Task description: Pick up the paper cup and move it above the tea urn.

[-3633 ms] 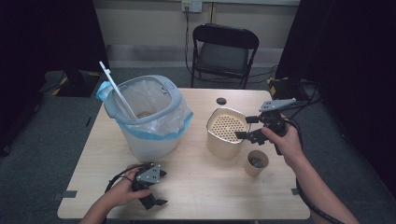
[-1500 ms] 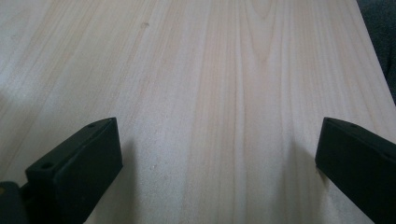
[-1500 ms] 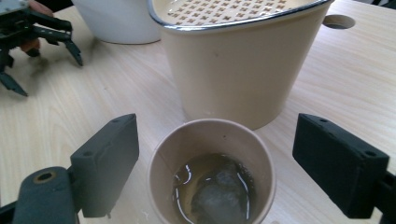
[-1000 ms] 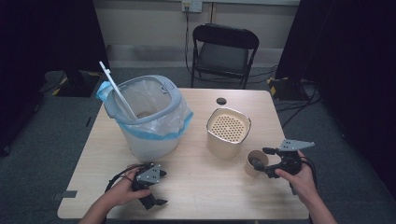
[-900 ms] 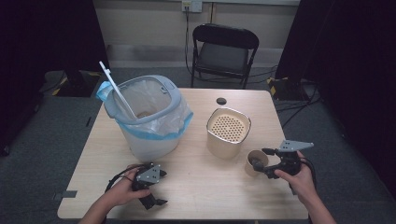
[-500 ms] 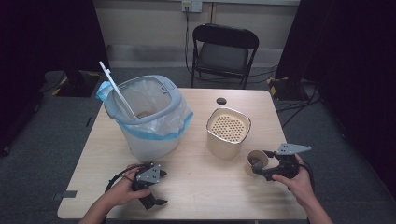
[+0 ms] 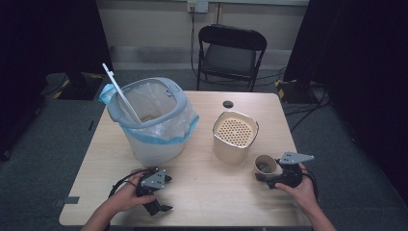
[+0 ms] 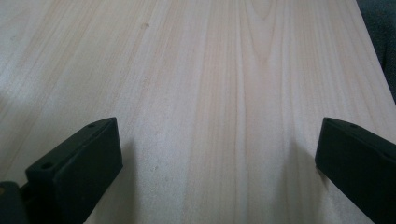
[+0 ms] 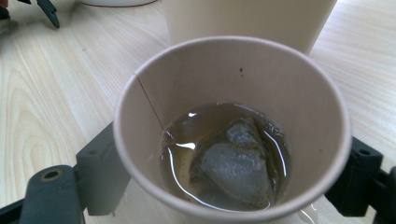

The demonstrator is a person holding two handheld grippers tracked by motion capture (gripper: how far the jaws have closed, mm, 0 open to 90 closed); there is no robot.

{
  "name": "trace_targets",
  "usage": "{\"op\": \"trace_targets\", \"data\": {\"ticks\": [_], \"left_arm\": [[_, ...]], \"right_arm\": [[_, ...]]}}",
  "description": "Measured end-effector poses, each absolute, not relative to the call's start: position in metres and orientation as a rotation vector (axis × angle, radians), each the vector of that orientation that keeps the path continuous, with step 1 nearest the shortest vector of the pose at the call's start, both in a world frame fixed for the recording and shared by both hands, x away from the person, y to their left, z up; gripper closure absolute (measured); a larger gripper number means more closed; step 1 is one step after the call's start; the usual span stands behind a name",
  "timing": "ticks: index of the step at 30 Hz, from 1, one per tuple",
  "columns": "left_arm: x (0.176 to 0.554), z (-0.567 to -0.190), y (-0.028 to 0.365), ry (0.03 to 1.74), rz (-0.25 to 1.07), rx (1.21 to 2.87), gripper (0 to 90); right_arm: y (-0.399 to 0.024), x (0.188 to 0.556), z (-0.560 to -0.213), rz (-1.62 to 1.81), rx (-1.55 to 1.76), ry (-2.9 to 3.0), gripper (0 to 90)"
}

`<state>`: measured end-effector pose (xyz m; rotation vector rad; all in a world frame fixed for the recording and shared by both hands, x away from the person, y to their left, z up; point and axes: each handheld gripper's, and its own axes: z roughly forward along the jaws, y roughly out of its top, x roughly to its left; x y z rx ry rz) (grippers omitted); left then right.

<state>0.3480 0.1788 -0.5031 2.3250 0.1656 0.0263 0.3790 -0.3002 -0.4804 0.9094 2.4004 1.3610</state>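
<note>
Closing right tool (image 7: 268,179) around paper cup (image 7: 264,167), teabag (image 9: 236,165) inside

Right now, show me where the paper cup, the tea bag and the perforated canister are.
paper cup (image 9: 140,116), right gripper view, on its inner left wall.
tea bag (image 9: 233,168), right gripper view, on the soaked bag in the liquid.
perforated canister (image 7: 235,131), high view, on its holed top.

Left tool (image 7: 155,192) gapes; right tool (image 7: 269,175) has just been closing.
</note>
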Motion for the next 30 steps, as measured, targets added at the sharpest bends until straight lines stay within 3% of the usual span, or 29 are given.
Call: {"op": "trace_targets", "data": {"ticks": [30], "left_arm": [[0.350,-0.504,0.178,0.154,0.025,2.320,0.0]], "right_arm": [[-0.302,0.382,-0.489,1.456,0.952,2.354,25.2]]}}
